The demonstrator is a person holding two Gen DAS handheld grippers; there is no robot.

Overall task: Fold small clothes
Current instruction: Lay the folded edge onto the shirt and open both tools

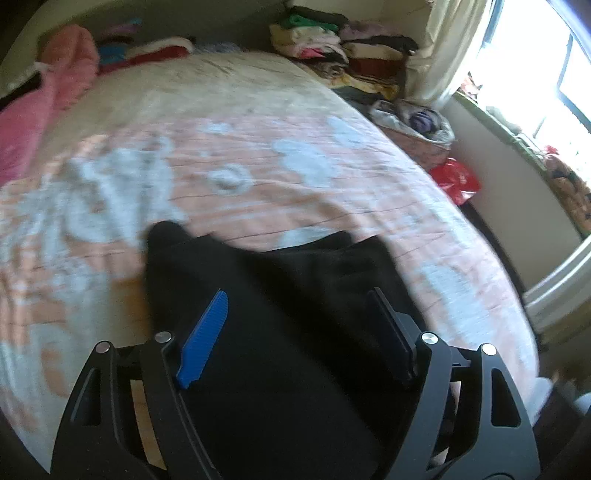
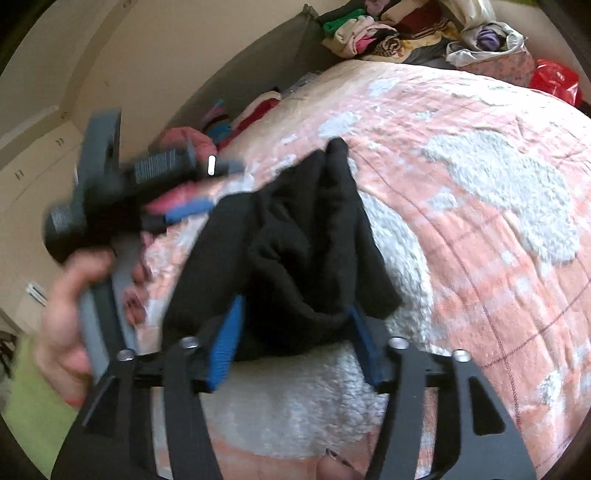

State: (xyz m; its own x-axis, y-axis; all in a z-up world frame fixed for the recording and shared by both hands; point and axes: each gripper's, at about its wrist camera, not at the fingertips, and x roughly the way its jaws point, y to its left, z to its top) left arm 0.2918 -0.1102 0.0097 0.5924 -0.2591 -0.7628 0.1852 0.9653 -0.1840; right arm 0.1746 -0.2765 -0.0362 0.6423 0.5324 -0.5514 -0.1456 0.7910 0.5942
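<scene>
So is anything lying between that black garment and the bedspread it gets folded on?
Nothing visible. The black garment hangs over the bare pink-and-white bedspread, with the right gripper and left gripper around it. The clothes pile sits off at the far edge.

garment [image 2: 295, 236] on bed [image 2: 480, 184] btwn both hand-held grippers; clothes pile [image 1: 332, 48] behind bed.

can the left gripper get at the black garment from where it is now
Probably yes. In the left wrist view the left gripper has its fingers spread, with the black garment lying between and just ahead of them on the bedspread. Nothing sits in between.
</scene>
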